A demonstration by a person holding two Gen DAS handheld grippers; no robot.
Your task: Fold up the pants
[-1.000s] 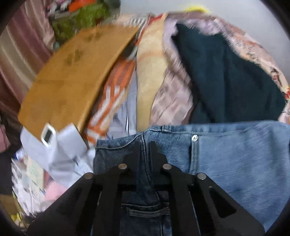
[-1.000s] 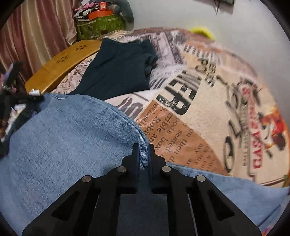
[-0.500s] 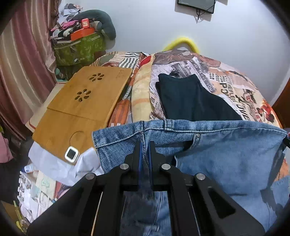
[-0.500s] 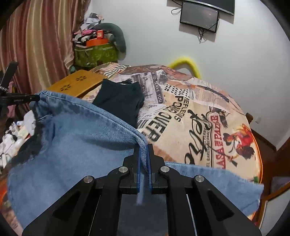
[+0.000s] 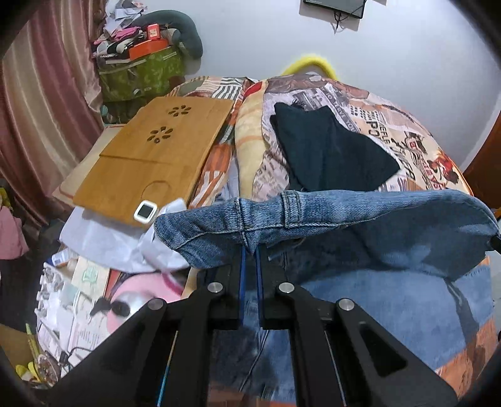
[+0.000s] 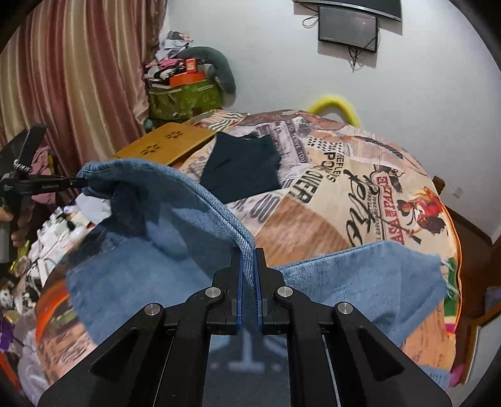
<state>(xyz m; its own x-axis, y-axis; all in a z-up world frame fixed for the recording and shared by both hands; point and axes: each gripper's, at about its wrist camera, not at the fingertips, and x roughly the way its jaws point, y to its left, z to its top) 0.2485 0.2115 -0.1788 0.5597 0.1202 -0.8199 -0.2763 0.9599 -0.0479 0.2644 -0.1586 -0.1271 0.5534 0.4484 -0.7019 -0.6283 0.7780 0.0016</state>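
Note:
Blue jeans (image 5: pixel 375 219) hang by the waistband over the printed bedspread (image 6: pixel 360 194). My left gripper (image 5: pixel 250 250) grips the waistband at a side seam, and its jaws are closing tighter on the denim. My right gripper (image 6: pixel 249 253) is shut on the other end of the waistband edge. The jeans (image 6: pixel 150 250) sag between the two, and a frayed leg hem (image 6: pixel 407 275) lies on the bed at the right. The left gripper (image 6: pixel 40 186) also appears at the far left of the right wrist view, with a hand holding it.
A dark folded garment (image 5: pixel 328 150) lies on the bed beyond the jeans. A wooden lap desk (image 5: pixel 150 162) rests left of it, with papers and clutter (image 5: pixel 78 297) below. A green bag (image 6: pixel 184 97) stands by the curtain, and a screen (image 6: pixel 347 28) hangs on the wall.
Both grippers have risen with the waistband, lifting the jeans off the bed. The views have tilted up, so the wall and screen now show.

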